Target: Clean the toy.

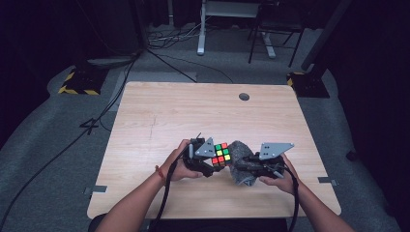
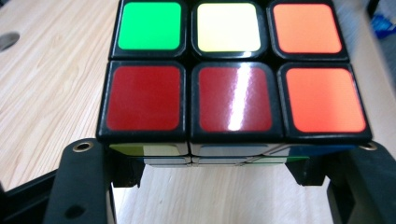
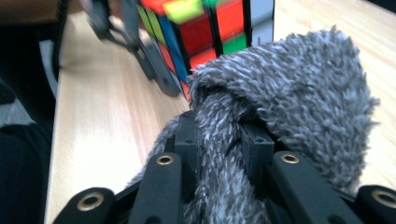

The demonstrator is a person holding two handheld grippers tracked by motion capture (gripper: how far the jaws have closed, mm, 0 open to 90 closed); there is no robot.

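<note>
Gripping cube (image 1: 222, 154), cloth (image 1: 240, 162) near front table (image 1: 159, 111) edge; far half open.

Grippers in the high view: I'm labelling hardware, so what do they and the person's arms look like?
Both are black: the left gripper and right gripper each carry a grey three-cornered plate and trail a black cable. The fingers have brass-ringed holes. Forearms are bare; a red band circles the left wrist.

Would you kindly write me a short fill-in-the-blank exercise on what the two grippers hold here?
1. The left gripper is shut on the ____.
2. The right gripper pinches a fuzzy ____ cloth.
3. Cube and cloth are held above a ____ table.
4. In the left gripper view, the sticker between the green and orange ones is ____.

Missing words: cube; grey; wooden; yellow
</note>
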